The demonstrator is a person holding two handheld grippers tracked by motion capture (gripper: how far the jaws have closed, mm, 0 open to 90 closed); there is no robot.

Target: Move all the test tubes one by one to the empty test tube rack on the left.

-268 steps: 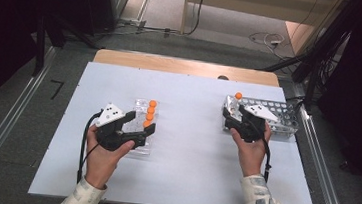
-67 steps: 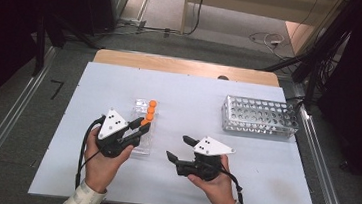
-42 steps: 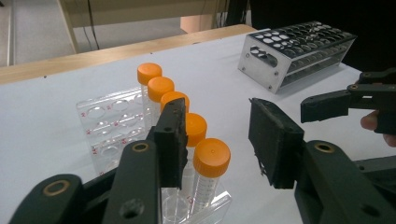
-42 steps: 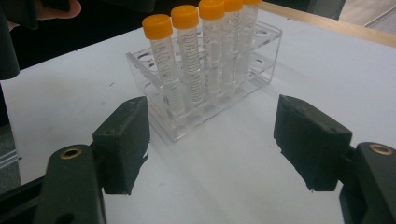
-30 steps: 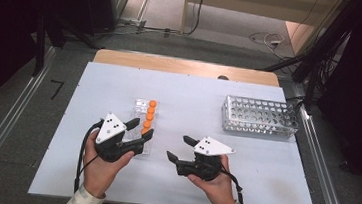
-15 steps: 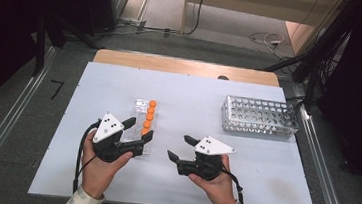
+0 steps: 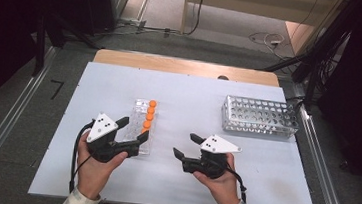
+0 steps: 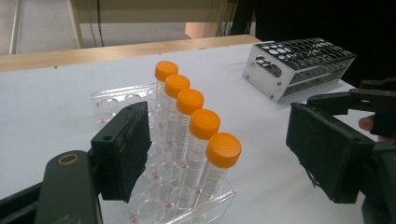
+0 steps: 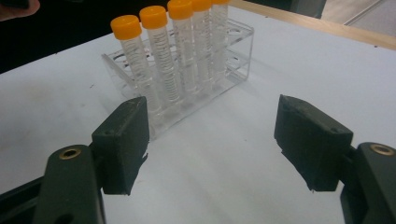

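Several clear tubes with orange caps [image 7: 148, 116] stand in a row in a clear plastic rack [image 7: 138, 109] left of the table's middle. My left gripper [image 7: 135, 130] is at the rack's near end. Its jaws have just been opening and now stand open. The nearest tube [image 8: 219, 158] stands between them in the left gripper view, with a gap on each side. My right gripper [image 7: 185, 145] hovers open over bare table to the right of the rack, holding nothing. In the right gripper view it [image 9: 215, 140] faces the tubes [image 9: 163, 65] from a short way off.
A metal tube rack [image 7: 260, 117] with many holes lies at the back right, also seen as the metal rack [image 8: 299, 65] in the left gripper view. The white table top [image 7: 194, 98] has a wooden strip [image 7: 182, 66] along its far edge. Dark floor and cables surround it.
The left gripper's jaws have spread apart at the near end of the clear rack. The right gripper has stayed where it was, still open.
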